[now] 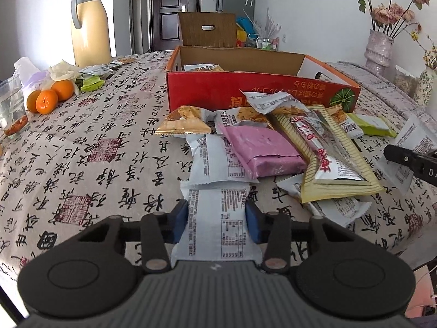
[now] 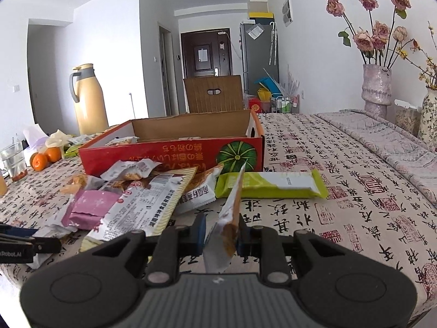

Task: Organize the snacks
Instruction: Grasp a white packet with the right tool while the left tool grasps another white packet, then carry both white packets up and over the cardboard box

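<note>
tablecloth: printed cloth | box: glossy cardboard (raw inside) | wrappers: shiny plastic film

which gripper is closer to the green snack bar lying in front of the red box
Right. The right gripper, shut on a white and orange packet, sits just short of the green snack bar. The left gripper is across the snack pile, holding a white packet.

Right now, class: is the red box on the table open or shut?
Open. The red box has no lid over its top, its brown inside walls show, and snack packets lie inside.
</note>
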Demonstrator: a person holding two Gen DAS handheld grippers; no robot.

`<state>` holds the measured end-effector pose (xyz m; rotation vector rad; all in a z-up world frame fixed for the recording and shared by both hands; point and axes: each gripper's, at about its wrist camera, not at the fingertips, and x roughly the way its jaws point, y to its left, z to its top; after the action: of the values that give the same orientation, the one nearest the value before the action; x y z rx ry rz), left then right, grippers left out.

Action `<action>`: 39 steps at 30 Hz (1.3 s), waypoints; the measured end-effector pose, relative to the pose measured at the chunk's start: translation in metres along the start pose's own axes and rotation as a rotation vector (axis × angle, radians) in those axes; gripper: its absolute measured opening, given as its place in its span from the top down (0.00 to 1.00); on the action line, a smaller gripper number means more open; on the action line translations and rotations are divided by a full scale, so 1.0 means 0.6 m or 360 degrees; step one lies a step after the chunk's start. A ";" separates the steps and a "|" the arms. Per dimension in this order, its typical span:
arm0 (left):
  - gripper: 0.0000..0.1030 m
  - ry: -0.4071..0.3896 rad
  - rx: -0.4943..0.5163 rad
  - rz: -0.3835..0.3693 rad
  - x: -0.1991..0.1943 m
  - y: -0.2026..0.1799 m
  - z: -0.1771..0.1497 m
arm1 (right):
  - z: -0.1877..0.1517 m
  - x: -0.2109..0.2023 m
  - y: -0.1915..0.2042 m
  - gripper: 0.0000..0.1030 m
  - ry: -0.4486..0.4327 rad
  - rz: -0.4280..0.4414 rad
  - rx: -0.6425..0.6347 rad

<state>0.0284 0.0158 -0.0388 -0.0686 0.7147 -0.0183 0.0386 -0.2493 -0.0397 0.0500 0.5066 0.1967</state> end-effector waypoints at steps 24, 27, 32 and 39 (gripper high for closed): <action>0.58 -0.0213 -0.0021 -0.0010 -0.050 0.011 0.038 | 0.021 -0.001 0.017 0.80 -0.0047 0.0015 -0.0045; 0.58 -0.0248 -0.0013 -0.0009 -0.047 0.010 0.055 | 0.032 0.009 0.017 0.80 -0.0066 0.0014 -0.0053; 0.58 -0.0319 0.0003 -0.0014 -0.043 0.004 0.089 | 0.058 0.024 0.015 0.80 -0.0112 0.0008 -0.0057; 0.58 -0.0414 0.0045 -0.0013 -0.028 -0.014 0.141 | 0.103 0.055 0.009 0.80 -0.0182 -0.0002 -0.0058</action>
<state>0.0712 0.0128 0.0365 -0.0457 0.4538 -0.0266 0.0956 -0.2372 -0.0009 0.0256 0.3888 0.2007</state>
